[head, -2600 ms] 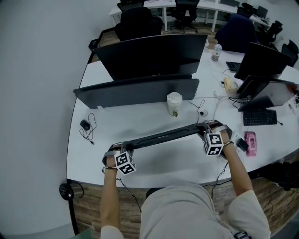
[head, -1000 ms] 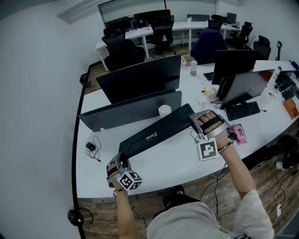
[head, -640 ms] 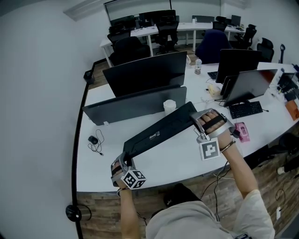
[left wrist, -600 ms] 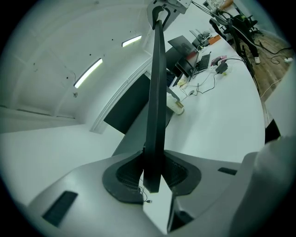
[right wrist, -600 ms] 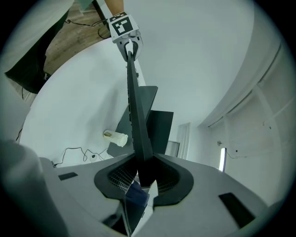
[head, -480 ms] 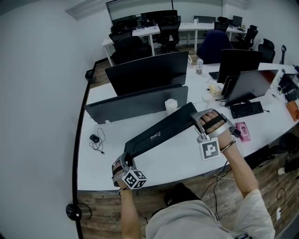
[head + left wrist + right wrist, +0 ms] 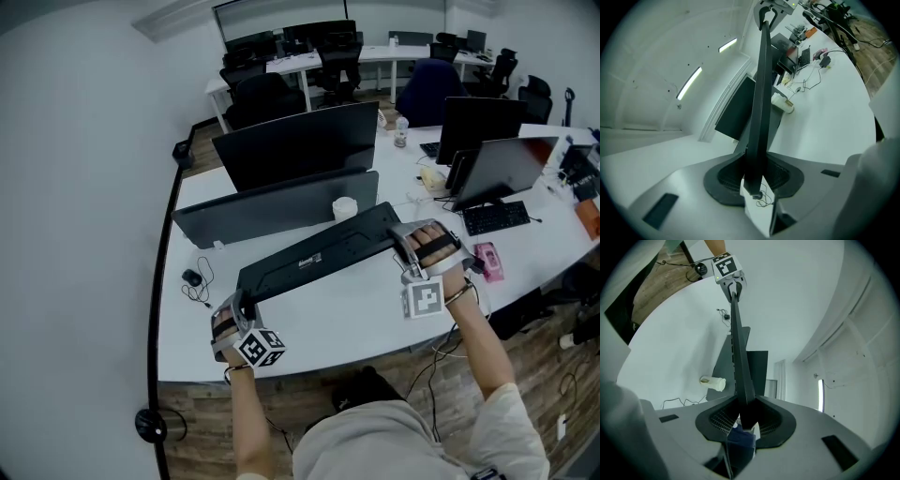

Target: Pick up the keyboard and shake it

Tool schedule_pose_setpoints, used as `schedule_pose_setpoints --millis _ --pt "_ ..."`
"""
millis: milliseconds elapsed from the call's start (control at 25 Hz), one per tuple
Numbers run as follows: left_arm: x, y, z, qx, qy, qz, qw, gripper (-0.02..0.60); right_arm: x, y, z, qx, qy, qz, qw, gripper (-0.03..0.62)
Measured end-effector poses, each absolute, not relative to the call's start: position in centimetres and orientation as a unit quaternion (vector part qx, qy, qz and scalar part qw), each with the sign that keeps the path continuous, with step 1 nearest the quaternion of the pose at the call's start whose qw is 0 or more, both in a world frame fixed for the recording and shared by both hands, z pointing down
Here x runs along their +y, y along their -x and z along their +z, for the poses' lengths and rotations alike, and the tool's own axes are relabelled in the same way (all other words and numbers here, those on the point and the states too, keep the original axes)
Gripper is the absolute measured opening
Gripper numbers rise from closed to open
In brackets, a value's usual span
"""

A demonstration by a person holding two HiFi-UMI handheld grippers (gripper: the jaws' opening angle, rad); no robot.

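Left gripper [image 7: 240, 302] and right gripper [image 7: 400, 242] are each clamping one thin end of the black keyboard [image 7: 319, 258], holding it above the white desk [image 7: 356, 311], and it's looking stiff and light, so end grips should be serving well.

Black keyboard [image 7: 319, 256], white desk [image 7: 361, 314], white cup [image 7: 344, 207], black monitors [image 7: 300, 145], brown wood floor [image 7: 192, 411]

The head view looks steeply down from above onto the curved white worktop [image 7: 375, 314], far enough back to take in the left tool [image 7: 242, 302] and the right tool [image 7: 403, 246]. Each tool view sits close behind its own jaws and looks along the long black flat keyboard [image 7: 759, 93] toward the opposite tool. All three views share the keyboard and the white paper cup [image 7: 344, 207].
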State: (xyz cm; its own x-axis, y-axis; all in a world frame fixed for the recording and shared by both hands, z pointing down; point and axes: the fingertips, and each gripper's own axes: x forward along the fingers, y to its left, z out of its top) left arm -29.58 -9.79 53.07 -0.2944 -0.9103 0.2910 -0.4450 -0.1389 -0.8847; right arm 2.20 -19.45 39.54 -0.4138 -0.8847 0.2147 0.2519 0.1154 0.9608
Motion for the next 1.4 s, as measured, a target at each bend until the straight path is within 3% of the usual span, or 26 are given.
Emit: schedule_pose_setpoints --millis 760,1000,1400 --pt "-15.5 25.4 38.2 0.418 0.414 -0.646 0.486 0.112 -17.9 -8.4 50.2 -0.708 -0.456 -0.392 0.371 0.126" --pt "-14.4 26.0 40.2 0.418 0.447 -0.649 0.452 0.114 -17.9 -8.4 49.1 -0.701 -0.446 -0.407 0.378 0.126" --pt "-10.6 26.7 36.5 0.582 0.429 -0.531 0.443 0.114 -18.1 -8.0 37.2 -0.606 -0.464 -0.555 0.33 0.129"
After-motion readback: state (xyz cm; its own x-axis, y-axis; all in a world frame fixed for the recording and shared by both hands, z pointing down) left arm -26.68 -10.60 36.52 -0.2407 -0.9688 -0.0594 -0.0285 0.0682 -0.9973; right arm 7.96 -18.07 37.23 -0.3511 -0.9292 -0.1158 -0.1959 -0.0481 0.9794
